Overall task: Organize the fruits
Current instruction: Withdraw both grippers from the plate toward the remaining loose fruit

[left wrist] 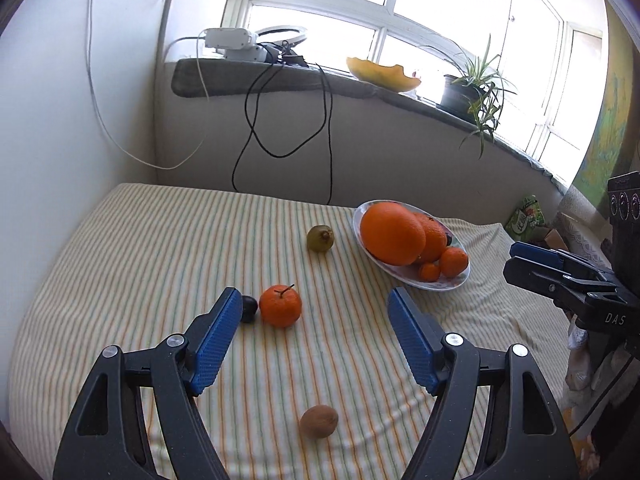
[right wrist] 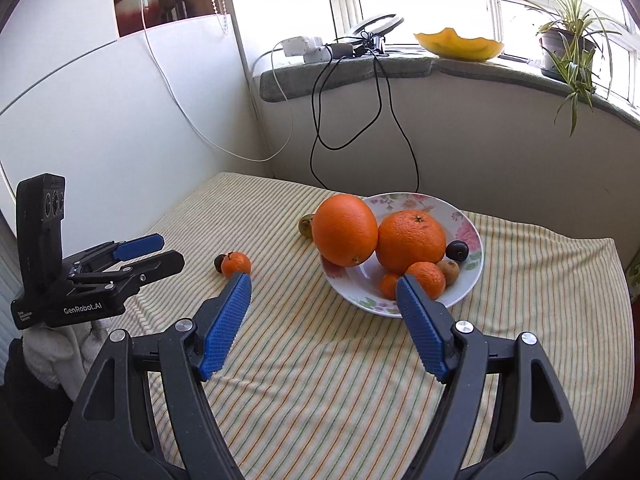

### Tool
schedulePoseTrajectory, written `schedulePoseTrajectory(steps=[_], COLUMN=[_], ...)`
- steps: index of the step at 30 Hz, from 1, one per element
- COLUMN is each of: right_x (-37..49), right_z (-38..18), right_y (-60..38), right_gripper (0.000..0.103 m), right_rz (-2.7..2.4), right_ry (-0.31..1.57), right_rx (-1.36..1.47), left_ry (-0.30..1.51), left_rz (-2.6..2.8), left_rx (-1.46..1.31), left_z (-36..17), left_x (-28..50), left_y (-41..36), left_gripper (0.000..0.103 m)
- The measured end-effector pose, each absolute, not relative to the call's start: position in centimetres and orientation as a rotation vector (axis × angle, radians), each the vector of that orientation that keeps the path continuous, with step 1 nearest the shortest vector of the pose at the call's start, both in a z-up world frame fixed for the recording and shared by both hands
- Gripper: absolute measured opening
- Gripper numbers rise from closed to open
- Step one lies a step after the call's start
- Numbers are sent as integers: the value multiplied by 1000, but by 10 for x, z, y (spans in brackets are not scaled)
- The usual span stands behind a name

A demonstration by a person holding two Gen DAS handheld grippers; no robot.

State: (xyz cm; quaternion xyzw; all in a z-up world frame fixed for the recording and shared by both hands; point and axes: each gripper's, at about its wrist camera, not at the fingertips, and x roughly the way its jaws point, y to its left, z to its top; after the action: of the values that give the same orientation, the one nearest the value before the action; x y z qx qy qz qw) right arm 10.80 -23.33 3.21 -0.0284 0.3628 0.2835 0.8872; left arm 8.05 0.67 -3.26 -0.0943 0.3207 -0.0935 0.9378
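Note:
A flowered plate (right wrist: 470, 236) (left wrist: 448, 284) on the striped cloth holds two big oranges (right wrist: 346, 230), small mandarins (right wrist: 428, 278), a dark plum (right wrist: 457, 249) and a kiwi (right wrist: 448, 271). Loose on the cloth lie a mandarin (left wrist: 280, 305) with a dark plum (left wrist: 249, 308) touching its left, a green fruit (left wrist: 320, 238) farther back, and a brown kiwi (left wrist: 319, 421) near me. My left gripper (left wrist: 314, 306) is open, its jaws wide around the mandarin's area, empty. My right gripper (right wrist: 324, 284) is open just before the plate, holding nothing.
The striped cloth (left wrist: 160, 248) covers a table set against a white wall. Black cables (left wrist: 288, 120) hang from the windowsill, which carries a potted plant (left wrist: 472, 84), a yellow melon shell (left wrist: 384, 74) and white devices. A green packet (left wrist: 526, 216) lies past the table's right edge.

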Motion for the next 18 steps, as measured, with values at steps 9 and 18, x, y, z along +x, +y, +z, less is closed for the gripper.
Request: schedulePoseTrajectory(steps=[9,18], right_x=[85,66], right_z=[5,-22], right_y=[-197,-162], right_gripper=[78,70], right_rz=[714,809], right_ry=[813,871], right_rx=[-106,-178], left_ry=[728,763], left_rz=[-134,-174], left_rx=[-251,-220], left_z=[-62,-77], left_x=[72,95], left_y=[49,48], left_gripper=[63,50])
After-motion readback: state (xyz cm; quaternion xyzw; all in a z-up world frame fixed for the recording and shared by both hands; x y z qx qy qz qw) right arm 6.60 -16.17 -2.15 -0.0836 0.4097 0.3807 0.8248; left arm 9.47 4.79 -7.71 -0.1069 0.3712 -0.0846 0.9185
